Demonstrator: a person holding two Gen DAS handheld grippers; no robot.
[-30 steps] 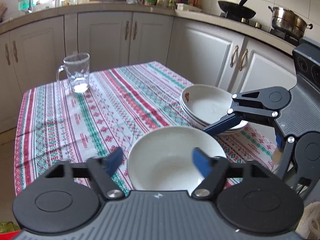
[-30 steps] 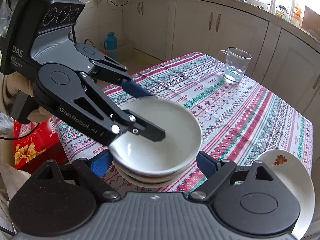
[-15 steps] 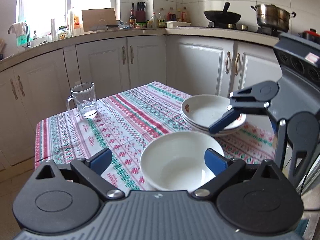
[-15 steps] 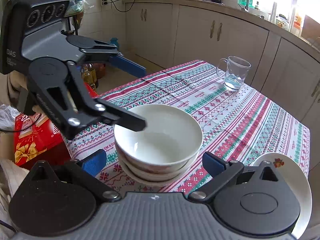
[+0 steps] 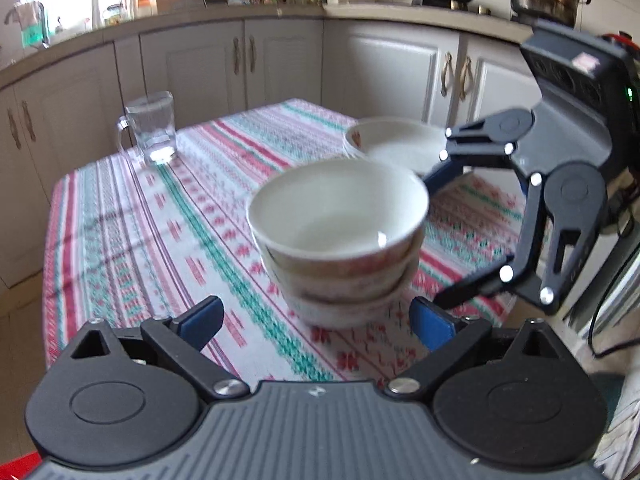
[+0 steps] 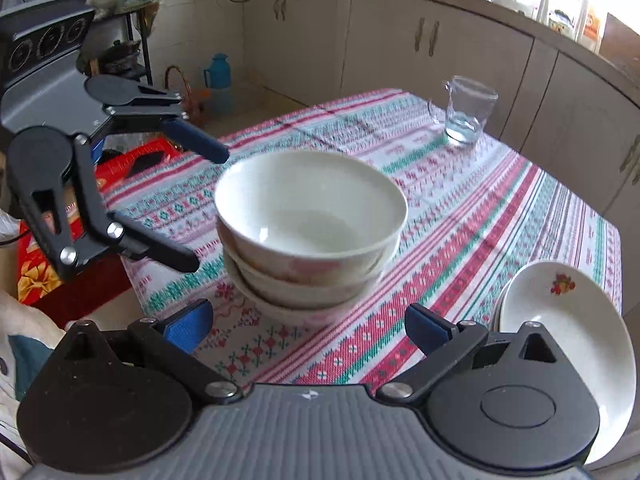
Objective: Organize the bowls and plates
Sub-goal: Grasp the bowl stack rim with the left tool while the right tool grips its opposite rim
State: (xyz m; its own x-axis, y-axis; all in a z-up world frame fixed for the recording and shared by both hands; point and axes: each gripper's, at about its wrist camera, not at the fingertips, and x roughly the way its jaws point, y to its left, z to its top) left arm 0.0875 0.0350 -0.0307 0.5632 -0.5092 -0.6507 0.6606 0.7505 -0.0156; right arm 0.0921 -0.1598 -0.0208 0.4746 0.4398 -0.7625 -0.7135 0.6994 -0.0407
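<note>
A stack of three white bowls [image 5: 338,236] stands on the patterned tablecloth [image 5: 160,220]; it also shows in the right wrist view [image 6: 310,228]. A stack of white plates [image 5: 400,144] with a flower print lies behind it, and at the table's right edge in the right wrist view [image 6: 560,312]. My left gripper [image 5: 316,320] is open and empty, just short of the bowls; it also appears in the right wrist view [image 6: 204,208]. My right gripper [image 6: 308,328] is open and empty, close to the bowls; it also appears to their right in the left wrist view [image 5: 440,240].
A glass mug [image 5: 150,128] stands at the table's far corner, also seen in the right wrist view [image 6: 466,110]. Kitchen cabinets [image 5: 280,68] ring the table. A red box [image 6: 44,276] and a blue thermos [image 6: 218,80] sit on the floor.
My left gripper opened wider, let go of the top bowl and drew back from the stack. The right gripper also pulled back slightly. The bowl stack stays put.
</note>
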